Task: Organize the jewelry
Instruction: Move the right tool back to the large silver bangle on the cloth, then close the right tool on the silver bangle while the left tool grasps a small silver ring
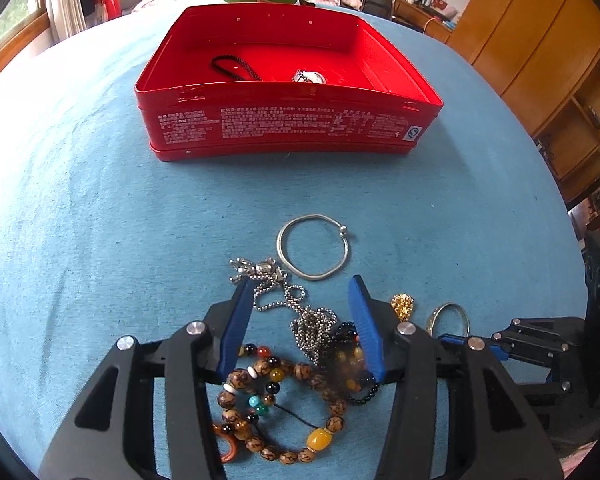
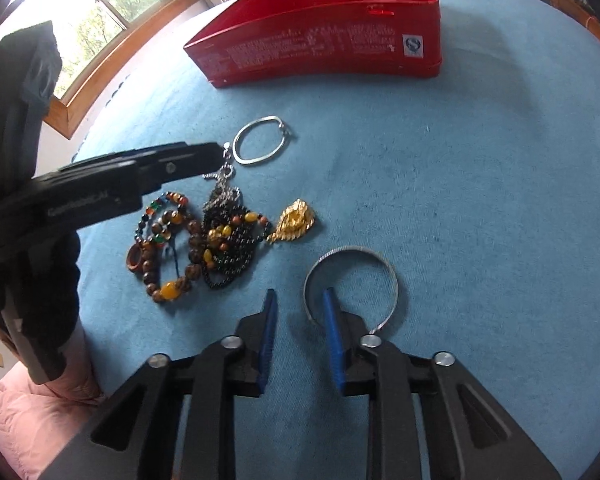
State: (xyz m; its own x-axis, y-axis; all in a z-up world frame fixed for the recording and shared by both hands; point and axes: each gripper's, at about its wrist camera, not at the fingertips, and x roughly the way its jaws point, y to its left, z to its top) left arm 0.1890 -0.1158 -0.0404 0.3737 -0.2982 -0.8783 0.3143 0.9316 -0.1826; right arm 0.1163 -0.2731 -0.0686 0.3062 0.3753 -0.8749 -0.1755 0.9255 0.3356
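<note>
**Silver bangle at the right fingers; red tin part-filled**

Blue-padded fingers of my right gripper (image 2: 300, 300) stand narrowly apart and straddle the near rim of the silver bangle (image 2: 352, 280). One finger sits inside the hoop, one outside, and no pad looks pressed on it yet. I judge the bangle light, stiff and slick, so I would pinch across the band at this near rim.

My left gripper (image 1: 302, 300) hangs half apart over the heap, its fingers either side of the ball chain (image 1: 300, 312), clamped on nothing. I expect the chain to be limp and prone to snagging the bead bracelets (image 1: 276, 412) beneath.

Nearby on the blue bed cover (image 1: 100, 220): gold pendant (image 2: 296, 218), snake-chain bracelet (image 1: 312, 246).

Container: red tin (image 1: 288, 120), open, beyond the heap. It holds a black cord (image 1: 232, 66) and a silvery piece (image 1: 310, 77) I cannot identify.
</note>
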